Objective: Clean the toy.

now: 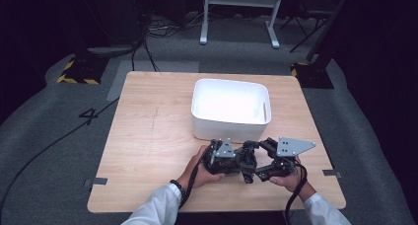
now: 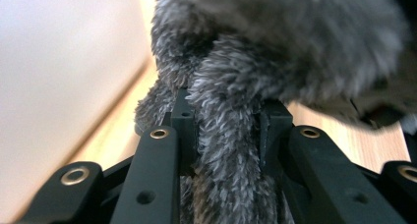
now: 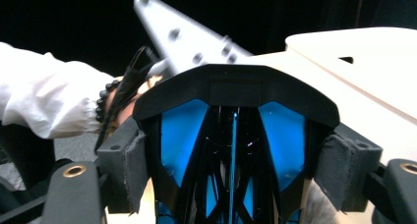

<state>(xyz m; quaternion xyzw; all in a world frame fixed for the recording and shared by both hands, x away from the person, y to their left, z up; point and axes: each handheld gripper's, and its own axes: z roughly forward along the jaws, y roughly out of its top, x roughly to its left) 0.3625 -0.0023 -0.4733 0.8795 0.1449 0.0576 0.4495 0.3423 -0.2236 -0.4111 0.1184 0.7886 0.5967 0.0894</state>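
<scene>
Grey plush toy (image 2: 255, 52) sits on the desk (image 1: 148, 136) just in front of the white bin (image 1: 230, 106), between the two claws. Left claw (image 2: 228, 126): jaws pinching a hanging furry part of the toy, fur bulging on both sides of the pads. Right claw (image 3: 231, 160): padded jaws clamped on the sides of a black-and-blue device (image 3: 231, 130); a little grey fur shows below it. High view: both claws meet near the front edge of the desk, close against the bin wall, with a hand behind each.
</scene>
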